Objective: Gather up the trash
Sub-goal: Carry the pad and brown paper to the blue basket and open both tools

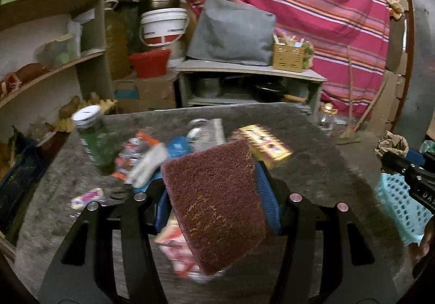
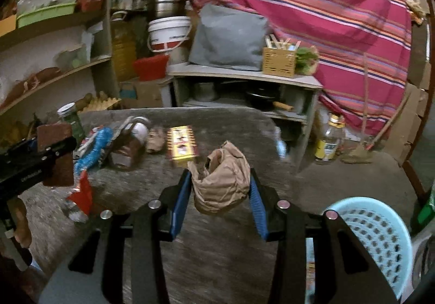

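In the left wrist view my left gripper [image 1: 214, 189] is shut on a maroon scouring pad [image 1: 217, 206], which hangs tilted above the grey tabletop [image 1: 320, 168]. A pink-and-white wrapper [image 1: 174, 252] shows under the pad; I cannot tell whether it is held too. My right gripper [image 2: 220, 179] is shut on a crumpled brown paper ball [image 2: 221, 184] over the table. A light blue plastic basket [image 2: 378, 238] stands just right of it, off the table's edge. On the table lie a yellow box [image 2: 182, 146], a jar on its side [image 2: 133, 140] and blue and red wrappers [image 2: 92, 151].
A green bottle with a white cap [image 1: 92, 138] stands at the table's left. Behind the table are a low shelf with pots [image 1: 244, 86], wooden shelves [image 1: 54, 64] on the left, and a striped pink cloth [image 1: 312, 5]. A glass bottle [image 2: 330, 140] stands on the floor.
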Motion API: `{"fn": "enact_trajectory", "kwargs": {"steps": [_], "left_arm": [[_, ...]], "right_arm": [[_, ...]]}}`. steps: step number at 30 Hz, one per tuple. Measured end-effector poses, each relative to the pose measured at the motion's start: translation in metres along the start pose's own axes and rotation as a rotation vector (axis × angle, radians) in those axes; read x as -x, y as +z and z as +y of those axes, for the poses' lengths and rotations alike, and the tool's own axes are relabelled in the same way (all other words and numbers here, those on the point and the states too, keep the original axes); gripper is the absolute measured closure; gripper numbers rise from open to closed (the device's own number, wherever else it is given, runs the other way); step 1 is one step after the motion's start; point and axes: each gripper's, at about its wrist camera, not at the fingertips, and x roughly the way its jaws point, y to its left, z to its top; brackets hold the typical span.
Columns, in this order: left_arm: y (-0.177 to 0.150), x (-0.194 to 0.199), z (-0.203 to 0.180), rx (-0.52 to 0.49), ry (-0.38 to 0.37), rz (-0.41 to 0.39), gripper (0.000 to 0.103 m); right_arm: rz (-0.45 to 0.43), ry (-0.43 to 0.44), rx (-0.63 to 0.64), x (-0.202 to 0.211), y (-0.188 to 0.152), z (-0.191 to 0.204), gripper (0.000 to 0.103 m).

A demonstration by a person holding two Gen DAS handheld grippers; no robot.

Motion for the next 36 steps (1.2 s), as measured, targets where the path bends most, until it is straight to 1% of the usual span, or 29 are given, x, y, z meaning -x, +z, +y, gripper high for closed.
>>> {"fn": "enact_trajectory", "kwargs": {"steps": [5, 9, 12, 14, 17, 20, 24, 26, 31, 33, 34, 35, 36], "left_arm": [[-0.001, -0.002, -0.053, -0.036, -0.056, -0.008, 0.048], [-0.002, -0.007, -0.101, -0.058, -0.132, -0.003, 0.048], [-0.006, -0.011, -0.146, -0.075, -0.209, 0.005, 0.048], [-0.009, -0.011, -0.170, -0.095, -0.241, 0.005, 0.048], [-0.015, -0.013, -0.213, -0.127, -0.299, 0.012, 0.048], [-0.023, -0.016, -0.244, -0.147, -0.344, 0.022, 0.048], [-0.030, -0.025, -0.278, -0.170, -0.392, 0.044, 0.048], [-0.033, -0.029, -0.288, -0.181, -0.406, 0.053, 0.048], [-0.039, -0.040, -0.309, -0.204, -0.461, 0.111, 0.047], [-0.039, -0.039, -0.318, -0.225, -0.467, 0.109, 0.046], [-0.037, -0.039, -0.319, -0.231, -0.465, 0.104, 0.040], [-0.036, -0.038, -0.320, -0.232, -0.461, 0.098, 0.030], [-0.034, -0.036, -0.318, -0.228, -0.455, 0.090, 0.027]], "right_arm": [[-0.006, -0.074, -0.034, 0.020, -0.010, -0.049, 0.061], [-0.005, -0.149, -0.080, 0.034, -0.022, -0.094, 0.061], [-0.006, -0.233, -0.119, 0.049, -0.037, -0.135, 0.061], [-0.001, -0.272, -0.147, 0.057, -0.046, -0.159, 0.061], [0.013, -0.320, -0.189, 0.067, -0.062, -0.191, 0.061], [0.022, -0.345, -0.234, 0.074, -0.075, -0.217, 0.061], [0.040, -0.361, -0.247, 0.073, -0.084, -0.231, 0.061], [0.046, -0.356, -0.258, 0.071, -0.087, -0.236, 0.061], [0.063, -0.358, -0.263, 0.066, -0.091, -0.241, 0.061], [0.062, -0.358, -0.279, 0.068, -0.092, -0.242, 0.061], [0.061, -0.358, -0.284, 0.068, -0.092, -0.244, 0.061], [0.059, -0.360, -0.287, 0.068, -0.092, -0.244, 0.061], [0.057, -0.362, -0.289, 0.070, -0.092, -0.244, 0.061]]}}
